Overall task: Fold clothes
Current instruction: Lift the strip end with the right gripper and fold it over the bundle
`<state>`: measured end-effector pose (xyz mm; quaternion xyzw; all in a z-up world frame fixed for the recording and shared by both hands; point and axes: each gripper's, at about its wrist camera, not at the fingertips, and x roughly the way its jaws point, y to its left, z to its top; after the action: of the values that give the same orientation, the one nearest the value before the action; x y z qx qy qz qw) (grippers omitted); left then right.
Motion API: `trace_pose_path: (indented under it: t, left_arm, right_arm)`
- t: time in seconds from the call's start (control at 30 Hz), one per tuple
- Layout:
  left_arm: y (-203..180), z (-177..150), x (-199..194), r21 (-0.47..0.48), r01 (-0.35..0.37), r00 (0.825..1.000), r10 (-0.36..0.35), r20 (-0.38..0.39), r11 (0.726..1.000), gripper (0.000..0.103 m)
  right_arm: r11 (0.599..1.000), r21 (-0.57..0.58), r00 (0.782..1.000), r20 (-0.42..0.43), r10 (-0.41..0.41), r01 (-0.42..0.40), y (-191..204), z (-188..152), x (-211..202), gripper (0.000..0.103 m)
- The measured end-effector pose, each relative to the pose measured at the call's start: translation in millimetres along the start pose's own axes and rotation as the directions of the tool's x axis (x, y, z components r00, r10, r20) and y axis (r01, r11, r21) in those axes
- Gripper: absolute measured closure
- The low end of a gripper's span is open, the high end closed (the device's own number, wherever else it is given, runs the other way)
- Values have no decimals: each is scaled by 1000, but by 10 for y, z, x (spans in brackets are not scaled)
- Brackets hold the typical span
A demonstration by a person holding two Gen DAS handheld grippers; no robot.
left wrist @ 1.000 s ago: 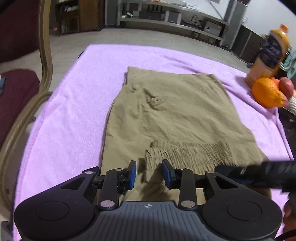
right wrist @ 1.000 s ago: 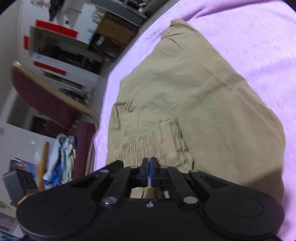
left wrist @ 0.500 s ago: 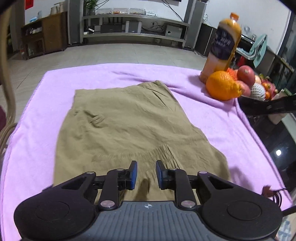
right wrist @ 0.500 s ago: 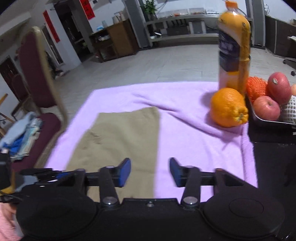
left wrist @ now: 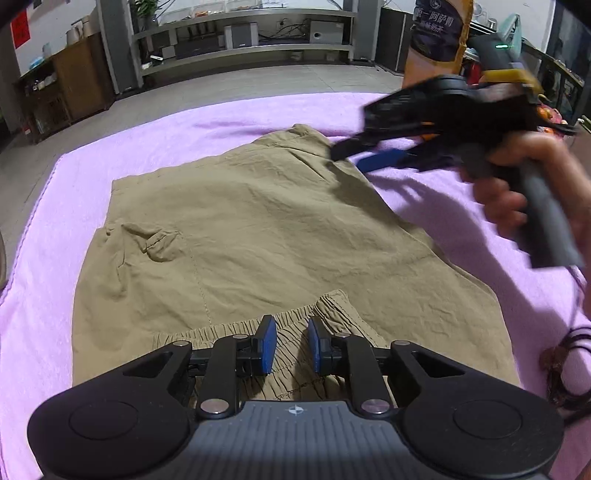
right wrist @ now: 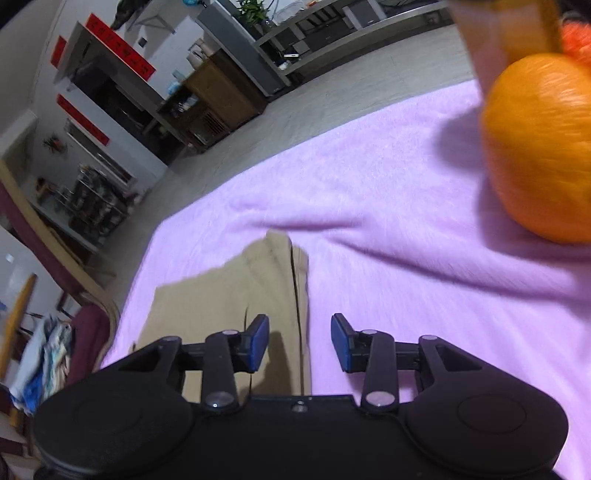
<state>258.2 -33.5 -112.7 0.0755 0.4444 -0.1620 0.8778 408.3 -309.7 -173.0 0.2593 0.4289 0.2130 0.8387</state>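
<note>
Lying folded on a purple towel (left wrist: 74, 177) that covers the tabletop, a pair of khaki shorts (left wrist: 266, 236) fills the middle of the surface, its far corner reaching toward the towel's far right side. At the left of the garment a small pocket flap (left wrist: 160, 242) sits creased near the left edge of the cloth. Along the near edge, the gathered elastic waistband (left wrist: 288, 332) is turned up onto the fabric, and the left gripper (left wrist: 289, 345) hovers directly over it, its blue-padded jaws parted with nothing between them; whether the pads touch the cloth cannot be told. Further right, the right gripper (left wrist: 373, 157) appears motion-blurred above the shorts' far right corner, held in a hand (left wrist: 532, 177) on its grey handle. Its own camera shows the jaws spread wide and empty, straddling the garment's right edge (right wrist: 301, 314), one pad over khaki, the other over bare towel (right wrist: 406, 277). At the far right of the tabletop an orange (right wrist: 539, 147) rests on the towel, with a juice bottle (left wrist: 439, 33) standing just behind it.
</note>
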Motion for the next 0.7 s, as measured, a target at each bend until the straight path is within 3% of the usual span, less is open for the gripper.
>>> trace_pose_path:
  t: [0.23, 0.27, 0.3, 0.4, 0.7]
  left_arm:
    - [96, 18, 24, -27, 48, 999, -48, -6, 998, 87]
    - [97, 20, 30, -27, 51, 999, -51, -6, 998, 87]
    - [98, 23, 35, -28, 54, 999, -54, -7, 998, 87]
    - [102, 40, 37, -32, 58, 998, -58, -13, 998, 87]
    - [52, 27, -105, -49, 15, 1000, -16, -11, 999, 87]
  right_arm:
    - [993, -41, 994, 14, 109, -109, 40, 260, 467, 77]
    - [994, -42, 994, 17, 106, -105, 55, 285, 513, 79]
    - [995, -60, 997, 20, 74, -73, 99, 294, 534, 91]
    - [987, -159, 999, 46, 3, 4, 268, 260, 487, 96]
    - [911, -413, 982, 171, 78, 0, 1147, -72, -773, 96]
